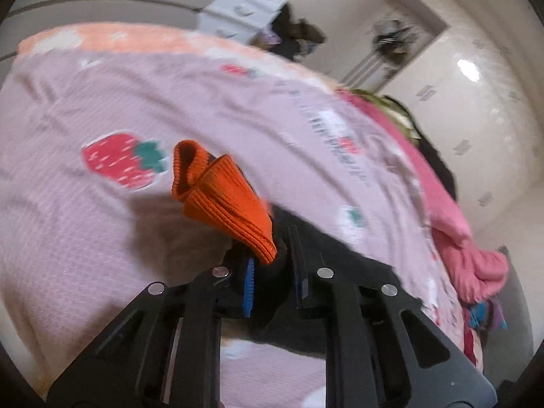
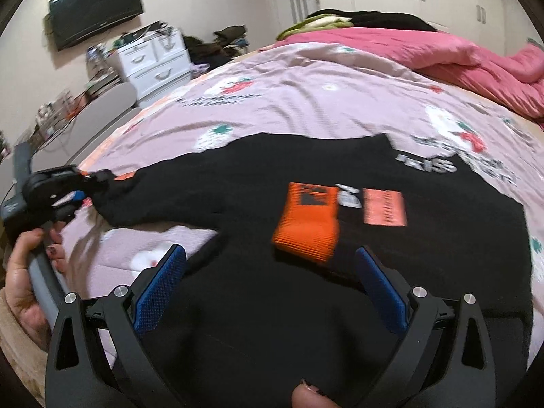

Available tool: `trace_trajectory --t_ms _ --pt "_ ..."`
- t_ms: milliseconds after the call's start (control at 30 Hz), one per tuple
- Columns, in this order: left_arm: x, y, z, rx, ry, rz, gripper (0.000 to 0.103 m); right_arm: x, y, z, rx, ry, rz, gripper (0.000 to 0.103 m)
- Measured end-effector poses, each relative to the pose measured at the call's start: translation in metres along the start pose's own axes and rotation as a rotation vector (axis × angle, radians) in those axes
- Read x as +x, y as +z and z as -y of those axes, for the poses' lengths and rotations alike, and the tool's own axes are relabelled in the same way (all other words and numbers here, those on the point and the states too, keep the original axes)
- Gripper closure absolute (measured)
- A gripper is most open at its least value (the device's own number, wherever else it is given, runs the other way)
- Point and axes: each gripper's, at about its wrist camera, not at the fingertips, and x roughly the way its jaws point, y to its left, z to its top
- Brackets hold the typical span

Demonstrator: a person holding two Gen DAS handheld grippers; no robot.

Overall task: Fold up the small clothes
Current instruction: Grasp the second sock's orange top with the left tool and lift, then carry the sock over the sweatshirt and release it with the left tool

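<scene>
Black garment (image 2: 306, 176) is spread on the bed (image 2: 306, 95); its orange-cuffed sleeve (image 1: 221, 200) is gripped by the closed left gripper (image 1: 272, 272). Right gripper (image 2: 272, 285) is held open above. Folding the sleeve inward is judged next.

wall television (image 2: 97, 8), white drawers (image 2: 153, 64), pink duvet (image 2: 442, 54)

Black garment (image 2: 258, 306) runs off the lower edge.
</scene>
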Motion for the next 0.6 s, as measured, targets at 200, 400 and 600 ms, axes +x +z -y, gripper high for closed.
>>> trace_trajectory --t_ms 200,400,600 --pt "-0.028 -0.001 0.04 0.107 -0.112 0.079 0.094 -0.019 -0.012 0.045 0.12 -0.036 0.036 0.004" --pt "-0.035 -0.011 0.079 0.197 -0.219 0.068 0.095 -0.036 -0.023 0.084 0.235 -0.061 0.074 0.004" --pt "-0.036 -0.026 0.119 0.303 -0.305 0.045 0.095 -0.047 -0.029 0.116 0.316 -0.08 0.099 0.004"
